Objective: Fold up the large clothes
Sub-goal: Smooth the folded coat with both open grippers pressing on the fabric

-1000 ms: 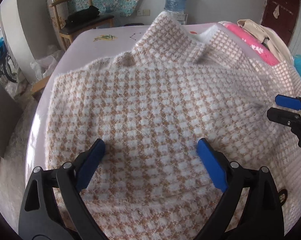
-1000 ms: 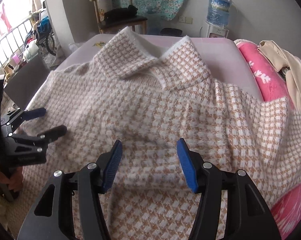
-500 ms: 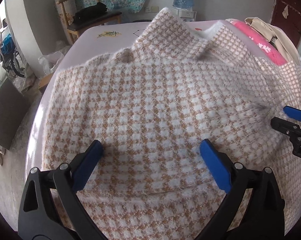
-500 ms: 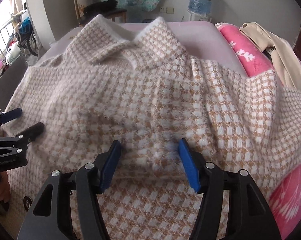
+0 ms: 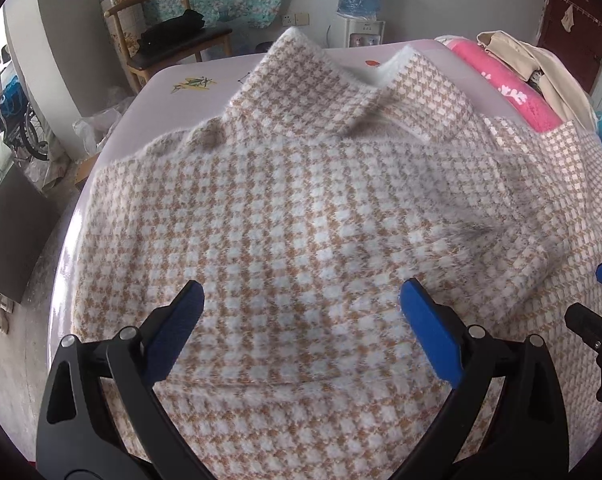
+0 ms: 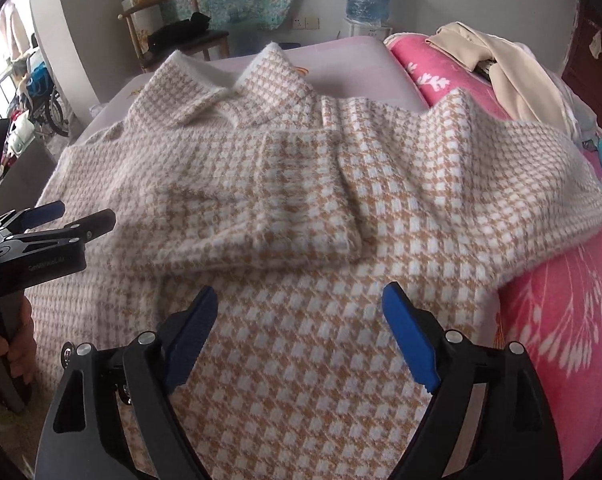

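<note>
A fuzzy tan-and-white houndstooth coat (image 5: 301,208) lies spread on the bed, collar (image 5: 321,80) at the far end. One sleeve (image 6: 301,216) lies folded across its middle. My left gripper (image 5: 301,294) hovers open over the coat's near part, with nothing between its blue pads. My right gripper (image 6: 301,296) is over the coat's right side; its jaws are opening wide and the pads press on nothing. Each gripper shows at the edge of the other's view: the right gripper (image 5: 593,304), and the left gripper (image 6: 81,216) with a hand (image 6: 17,344) on its handle.
A pink patterned blanket (image 6: 561,320) runs along the bed's right side, with a beige garment (image 6: 501,64) piled on it. Bare lilac sheet (image 5: 189,92) shows beyond the collar. A wooden chair (image 5: 169,40) and a water dispenser (image 5: 359,0) stand by the far wall.
The right gripper's jaws have spread much wider and drawn back from the bunched fabric, which now lies as a folded sleeve. The left gripper has drawn back a little, still open.
</note>
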`<state>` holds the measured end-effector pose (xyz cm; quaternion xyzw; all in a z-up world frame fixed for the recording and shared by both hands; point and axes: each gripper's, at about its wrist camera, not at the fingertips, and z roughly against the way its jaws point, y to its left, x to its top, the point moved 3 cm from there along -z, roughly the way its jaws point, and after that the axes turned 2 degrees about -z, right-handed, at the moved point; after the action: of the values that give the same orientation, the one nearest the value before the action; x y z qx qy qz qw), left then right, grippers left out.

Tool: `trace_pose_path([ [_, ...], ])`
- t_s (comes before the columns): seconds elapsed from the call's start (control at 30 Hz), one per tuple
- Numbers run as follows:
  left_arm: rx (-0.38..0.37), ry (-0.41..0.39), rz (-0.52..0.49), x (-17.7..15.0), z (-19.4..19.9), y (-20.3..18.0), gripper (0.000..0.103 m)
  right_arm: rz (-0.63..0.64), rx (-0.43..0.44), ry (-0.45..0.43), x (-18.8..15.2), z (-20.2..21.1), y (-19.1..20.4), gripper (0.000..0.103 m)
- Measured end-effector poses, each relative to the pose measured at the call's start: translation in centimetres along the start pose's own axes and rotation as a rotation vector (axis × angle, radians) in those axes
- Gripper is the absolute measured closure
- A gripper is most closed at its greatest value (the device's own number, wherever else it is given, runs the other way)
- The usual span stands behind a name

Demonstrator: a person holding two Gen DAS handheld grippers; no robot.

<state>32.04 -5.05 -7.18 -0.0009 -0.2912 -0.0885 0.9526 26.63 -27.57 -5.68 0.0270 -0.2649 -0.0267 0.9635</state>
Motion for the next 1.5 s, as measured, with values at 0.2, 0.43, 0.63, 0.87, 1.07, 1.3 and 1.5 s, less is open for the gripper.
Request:
trace_pose_path([
  [0.2,-0.009,-0.011,0.051,-0.7,-0.8,0.0,0.008,0.017,-0.028,0.046,-0.8,-1.8,-0.5,0.017],
  [0.43,-0.024,-0.01,0.074,-0.8,-0.9,0.2,0.007,0.049,-0.057,0.055,-1.4,-3.0,0.1,0.006],
  [0.63,-0.024,-0.012,0.074,-0.8,-0.9,0.2,0.007,0.044,-0.059,0.051,-1.5,-2.9,0.1,0.006],
  [0.87,-0.025,-0.008,0.071,-0.8,-0.9,0.2,0.007,0.033,-0.062,0.071,-1.4,-3.0,0.1,0.006],
  [1.07,-0.026,-0.007,0.071,-0.8,-1.0,0.2,0.007,0.031,-0.066,0.087,-1.3,-3.2,0.0,0.006],
  [1.3,-0.034,0.013,0.069,-0.8,-1.2,0.2,0.007,0.025,-0.065,0.099,-1.2,-3.4,0.0,0.006],
  [1.5,-0.052,0.023,0.055,-0.5,-1.4,0.2,0.007,0.015,-0.063,0.107,-1.3,-3.5,0.0,0.006],
])
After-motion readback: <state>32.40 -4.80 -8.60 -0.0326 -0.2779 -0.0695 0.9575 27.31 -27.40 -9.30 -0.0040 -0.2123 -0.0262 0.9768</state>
